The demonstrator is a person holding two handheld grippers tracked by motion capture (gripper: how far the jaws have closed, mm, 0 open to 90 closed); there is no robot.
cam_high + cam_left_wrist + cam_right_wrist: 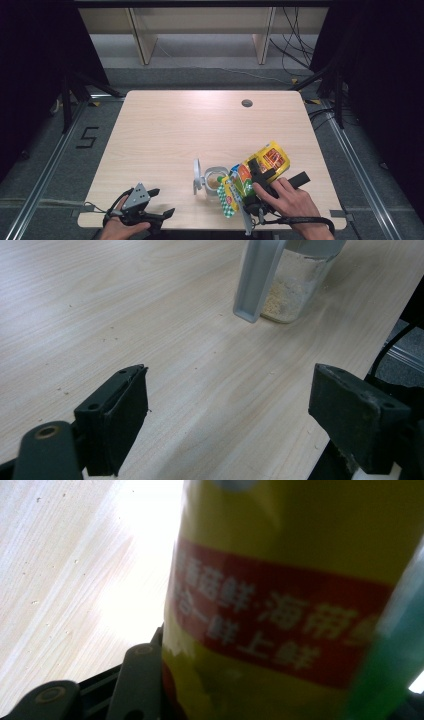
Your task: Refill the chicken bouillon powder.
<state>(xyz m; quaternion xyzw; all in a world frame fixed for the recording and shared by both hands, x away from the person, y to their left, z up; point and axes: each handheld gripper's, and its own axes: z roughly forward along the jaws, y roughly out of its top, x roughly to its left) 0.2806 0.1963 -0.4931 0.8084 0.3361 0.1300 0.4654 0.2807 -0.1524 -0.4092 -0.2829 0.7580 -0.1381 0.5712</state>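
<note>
Pale wood grain covered the table (165, 130), ringed by dark curtains, with shelving behind. On the right gripper (256, 176) the jaws were clamped across the middle of a yellow snack bag (252, 176), which was tilted with its mouth down toward the open glass jar (215, 180) just beside it; the jar's lid (196, 176) stood hinged up on the far side. Pouring looked to be the step in hand: it would go best with the bag's mouth kept over the jar's rim and the tilt raised slowly, so nothing spilled on the wood. The right hand (287, 200) lay over the gripper's body, wrist bent inward. The left gripper (150, 207) rested at the near edge, jaws spread on nothing, well apart from the jar.
</note>
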